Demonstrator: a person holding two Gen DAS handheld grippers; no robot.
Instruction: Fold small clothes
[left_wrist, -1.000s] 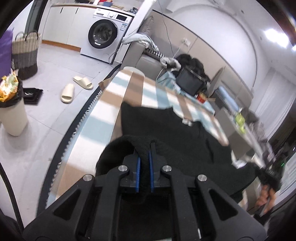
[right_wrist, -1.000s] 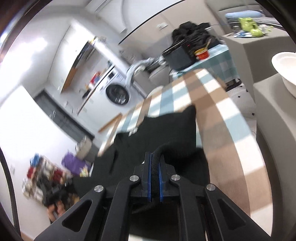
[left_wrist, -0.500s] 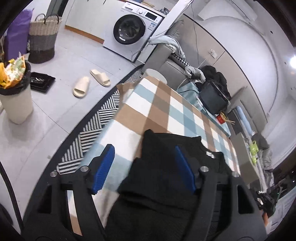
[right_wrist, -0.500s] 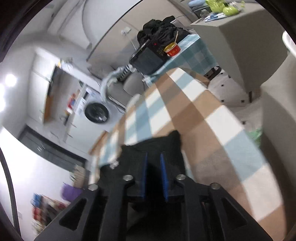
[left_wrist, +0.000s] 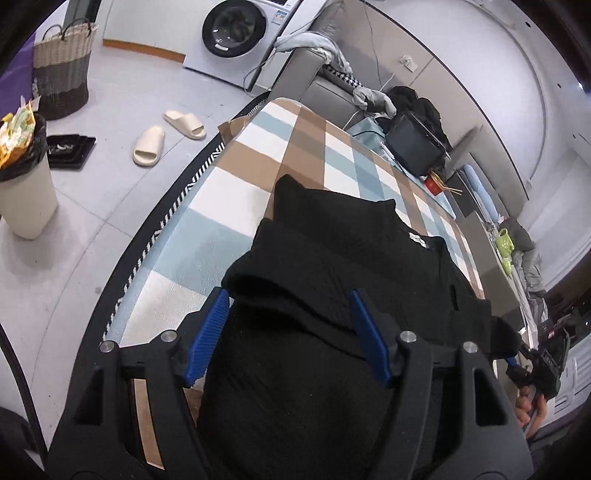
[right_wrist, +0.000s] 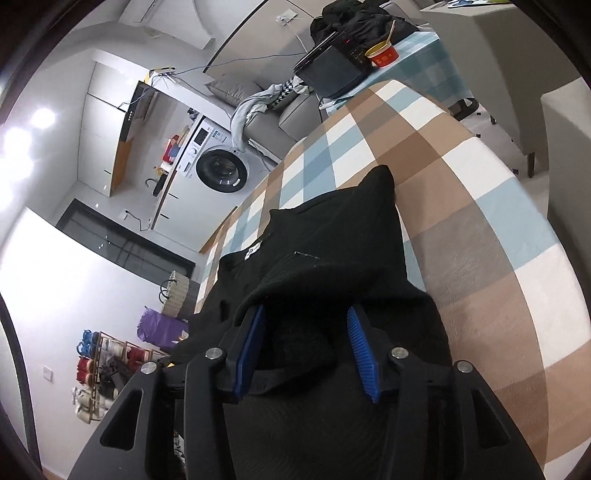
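I have both tools apart: the left gripper (left_wrist: 288, 334) stands wide, and the right gripper's (right_wrist: 306, 350) jaws have just been opening, gripping nothing. The black knitted garment (left_wrist: 332, 266) lies low-centre on the checked blue-and-brown blanket (left_wrist: 236, 192) — its long axis runs up-frame from both tools. Folded edge just ahead of each; neither is clearly nearer.

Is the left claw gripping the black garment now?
Apart. Left wrist view: left claw stands open, blue pads off the black garment lying between them.
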